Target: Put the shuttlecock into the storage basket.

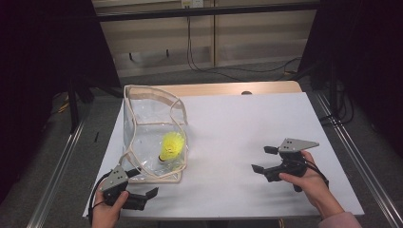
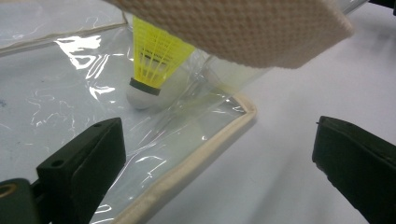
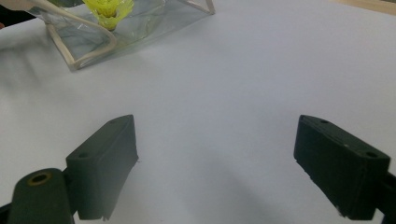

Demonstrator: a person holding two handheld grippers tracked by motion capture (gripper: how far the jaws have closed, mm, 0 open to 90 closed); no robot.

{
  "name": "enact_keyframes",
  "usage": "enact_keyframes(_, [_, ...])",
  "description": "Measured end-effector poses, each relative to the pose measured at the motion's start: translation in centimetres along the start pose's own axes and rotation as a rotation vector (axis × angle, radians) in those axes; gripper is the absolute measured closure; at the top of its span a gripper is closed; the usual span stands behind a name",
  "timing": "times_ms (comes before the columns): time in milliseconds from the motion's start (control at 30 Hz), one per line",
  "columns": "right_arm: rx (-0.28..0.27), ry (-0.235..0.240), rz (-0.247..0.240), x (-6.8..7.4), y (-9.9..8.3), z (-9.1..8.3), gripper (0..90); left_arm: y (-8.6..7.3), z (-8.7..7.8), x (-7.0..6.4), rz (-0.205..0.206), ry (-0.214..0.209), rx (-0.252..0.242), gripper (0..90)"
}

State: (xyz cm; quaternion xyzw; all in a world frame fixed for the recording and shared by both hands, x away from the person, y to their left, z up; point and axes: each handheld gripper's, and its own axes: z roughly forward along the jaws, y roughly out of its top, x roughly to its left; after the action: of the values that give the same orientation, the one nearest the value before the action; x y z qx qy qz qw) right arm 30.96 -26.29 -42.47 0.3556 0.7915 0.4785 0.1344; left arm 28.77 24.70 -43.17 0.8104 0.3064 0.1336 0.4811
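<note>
The left gripper (image 1: 142, 197), fingers wide, hangs at the bench's near-left corner beside the clear bag (image 1: 142, 118) holding the shuttlecock (image 1: 171, 146). Best to pinch the bag's cream rim squarely. The right gripper (image 1: 263, 159), fingers also wide, waits near the bench's right edge.

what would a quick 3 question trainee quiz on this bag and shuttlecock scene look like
1. True or false: the yellow shuttlecock lies inside the clear bag.
2. Which tongs are nearer the bag? A) left tongs B) right tongs C) both equally near
3. Fill in: the jaws of both tongs stand ____ and hold nothing.

Key
1. True. It stands cork end down on the bag's floor.
2. A. In the left gripper view the bag's cream-edged corner lies between the jaws, while the right tongs rest over the white table cover, apart from the bag.
3. open
</note>
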Motion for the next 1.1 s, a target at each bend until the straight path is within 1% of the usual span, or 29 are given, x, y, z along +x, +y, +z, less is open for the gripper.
enact_keyframes(33, [0.001, -0.002, 0.005, 0.0, -0.1, -0.1, 13.2, 0.0, 0.0, 0.0, -0.002, -0.005, -0.007, 2.5])
enact_keyframes(133, [0.001, -0.006, 0.008, -0.1, -0.3, -0.3, 13.1, 0.0, 0.1, 0.0, 0.000, -0.003, -0.006, 2.5])
enact_keyframes(300, [-0.007, -0.014, 0.003, -0.3, -0.6, -0.5, 13.0, 0.0, 0.0, 0.0, -0.002, -0.005, -0.007, 2.5])
enact_keyframes(400, [-0.001, -0.017, 0.013, -0.3, -0.8, -0.6, 12.6, 0.0, 0.0, 0.0, 0.001, -0.003, -0.005, 2.5])
enact_keyframes(500, [0.000, -0.017, 0.013, -0.4, -1.0, -0.6, 12.3, 0.0, 0.0, 0.0, -0.002, -0.004, -0.007, 2.5])
enact_keyframes(600, [0.000, -0.021, 0.018, -0.4, -1.1, -0.7, 12.1, 0.0, 0.0, 0.1, 0.006, -0.002, -0.005, 2.5])
enact_keyframes(967, [0.001, -0.039, 0.020, -0.6, -1.7, -1.2, 11.1, 0.0, 0.0, 0.1, 0.010, -0.004, 0.000, 2.5])
enact_keyframes(1000, [0.002, -0.040, 0.019, -0.6, -1.7, -1.2, 11.0, 0.0, 0.1, 0.0, 0.002, -0.006, -0.003, 2.5])
enact_keyframes(1100, [0.001, -0.042, 0.017, -0.6, -1.9, -1.3, 10.9, 0.0, 0.0, 0.1, 0.007, -0.004, -0.003, 2.6])
